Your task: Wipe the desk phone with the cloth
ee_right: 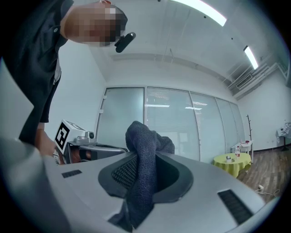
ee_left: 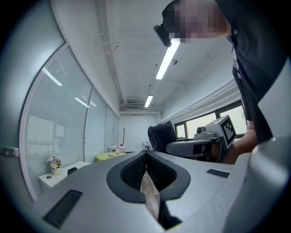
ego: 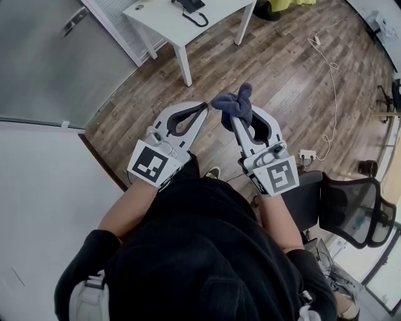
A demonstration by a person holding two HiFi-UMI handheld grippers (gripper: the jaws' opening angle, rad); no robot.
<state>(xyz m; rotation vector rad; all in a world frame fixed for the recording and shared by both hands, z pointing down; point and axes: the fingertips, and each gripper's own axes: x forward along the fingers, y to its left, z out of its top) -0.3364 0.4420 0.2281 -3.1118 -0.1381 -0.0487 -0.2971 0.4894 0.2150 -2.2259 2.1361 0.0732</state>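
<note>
Desk phone (ego: 190, 5) way off at the top edge of the head view. Sits on a white desk (ego: 160, 22), coiled cord lying beside it on the top. Well apart from both tools.

Cloth (ego: 235, 103), dark blue and bunched, up in the air over the wood floor (ego: 282, 69), far from the phone. Pinched in the right gripper (ego: 237, 122), jaws pressed onto the fabric. One bunch sticking up past the tips, a tail running back down between the jaws toward the camera in the right gripper view.

Left gripper (ego: 203, 106) carrying nothing. Jaws pressed together at the tips, only a sliver of floor showing through the seam behind them.

Bare forearms bent at the elbows and pushed forward from the torso. Grippers held side by side at about the same height, angled inward so the tips draw close together. Cloth bunch just beside the left tips, touching or not, cannot tell. Marker cubes facing up toward the head camera.

Black mesh office chair (ego: 357, 210) off to the person's right. White cable (ego: 331, 75) trailing over the floor toward a power strip (ego: 307, 153).
</note>
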